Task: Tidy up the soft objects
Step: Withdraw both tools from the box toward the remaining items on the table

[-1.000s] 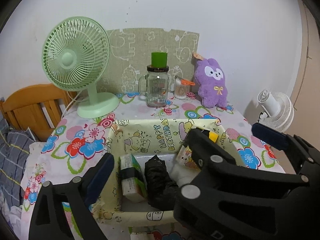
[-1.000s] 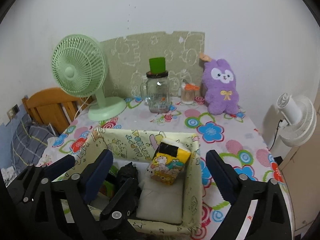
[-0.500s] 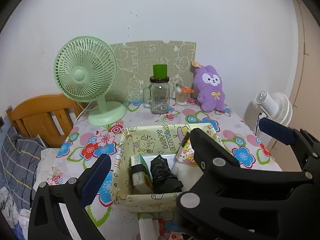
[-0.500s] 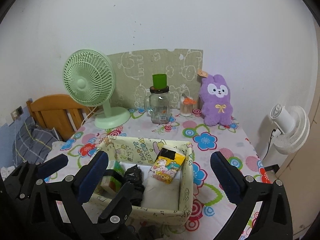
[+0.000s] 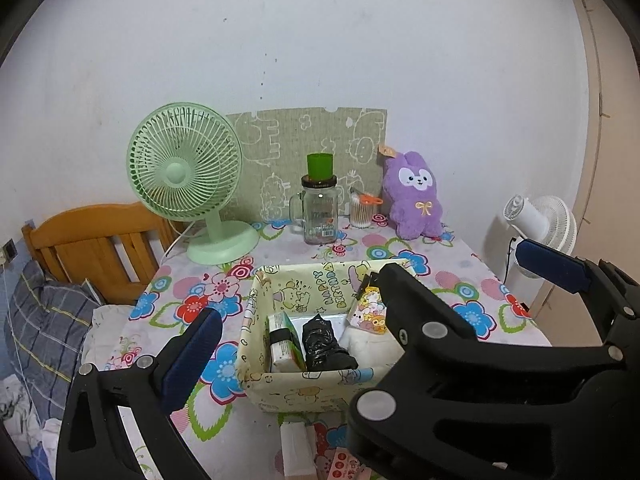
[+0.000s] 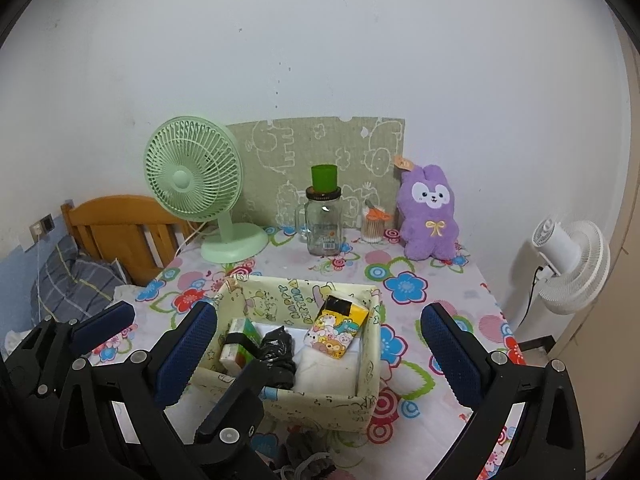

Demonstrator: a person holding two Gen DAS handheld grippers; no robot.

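A pale yellow fabric storage box (image 5: 256,360) (image 6: 364,400) sits on the flowered table. In it lie a green tissue pack (image 5: 284,344) (image 6: 236,344), a black crumpled bag (image 5: 324,344) (image 6: 276,348), a yellow cartoon tissue pack (image 6: 336,332) (image 5: 370,312) and a white cloth (image 6: 324,368). A purple plush rabbit (image 5: 414,196) (image 6: 430,216) sits at the back right. My left gripper (image 5: 368,300) is open and empty, held back above the box. My right gripper (image 6: 316,348) is open and empty, in front of the box.
A green desk fan (image 5: 188,184) (image 6: 196,188), a glass jar with a green cup on it (image 5: 320,208) (image 6: 324,216) and a cotton swab pot (image 6: 374,226) stand at the back. A white fan (image 6: 568,256) stands right, a wooden bedhead (image 5: 92,244) left.
Both grippers have pulled back and up from the box, so it looks smaller and farther. Both stay open and empty. The box contents have not moved.
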